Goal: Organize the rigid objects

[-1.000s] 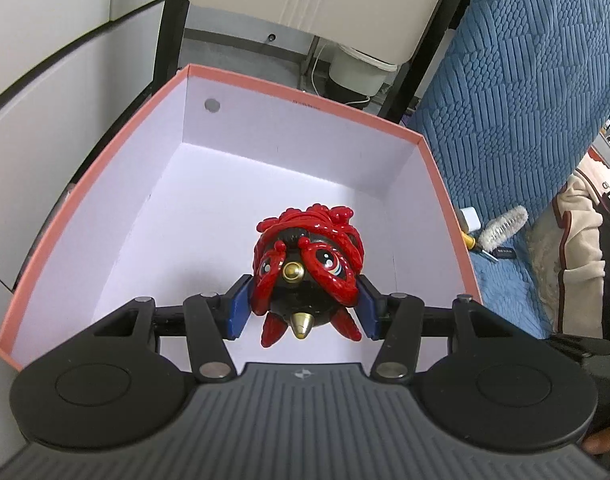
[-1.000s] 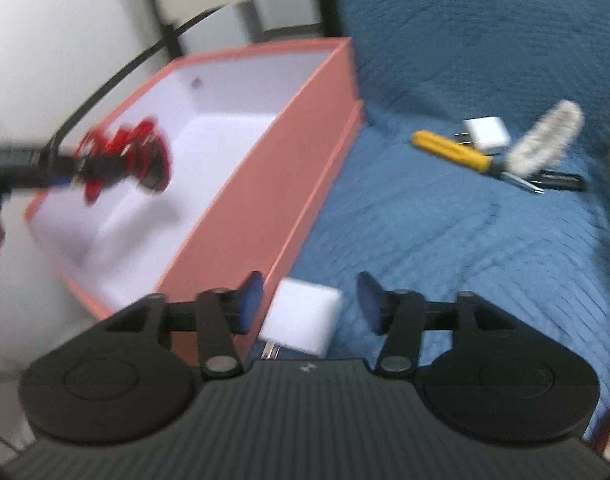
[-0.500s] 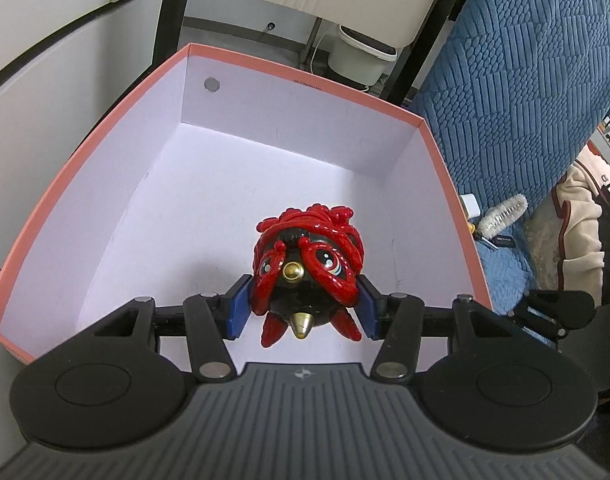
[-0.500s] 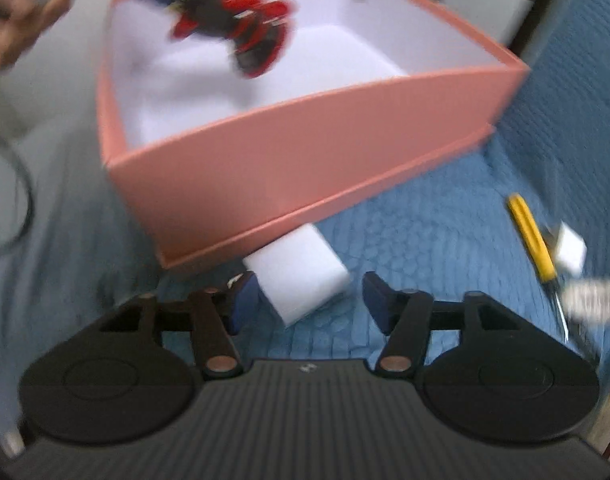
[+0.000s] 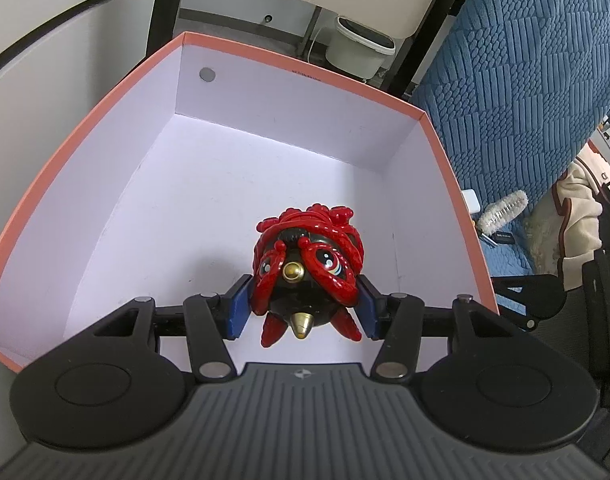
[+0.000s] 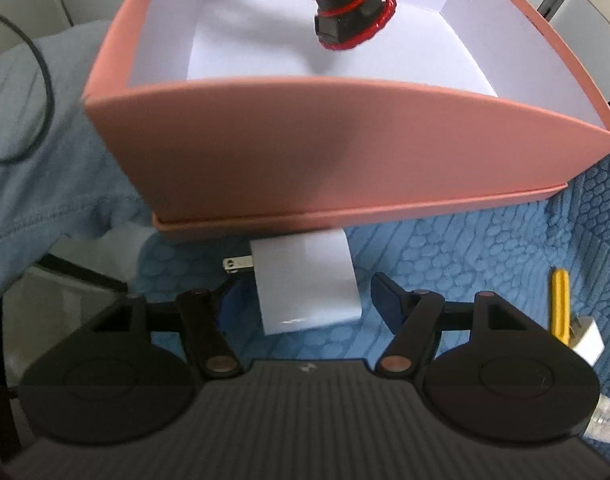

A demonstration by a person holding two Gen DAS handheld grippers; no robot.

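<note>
Our left gripper [image 5: 305,308] clamps the red toy [image 5: 308,268] above the pink box [image 5: 445,168] floor, near its front wall. Our right gripper [image 6: 307,300], jaws wide, straddles the white charger [image 6: 305,280], prongs pointing left.

Both wrist views sharing box [image 5: 105,128]

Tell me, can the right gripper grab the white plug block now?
Probably yes. The right gripper is open around the white plug block, a finger each side. The pink box sits just behind it, not between.
</note>
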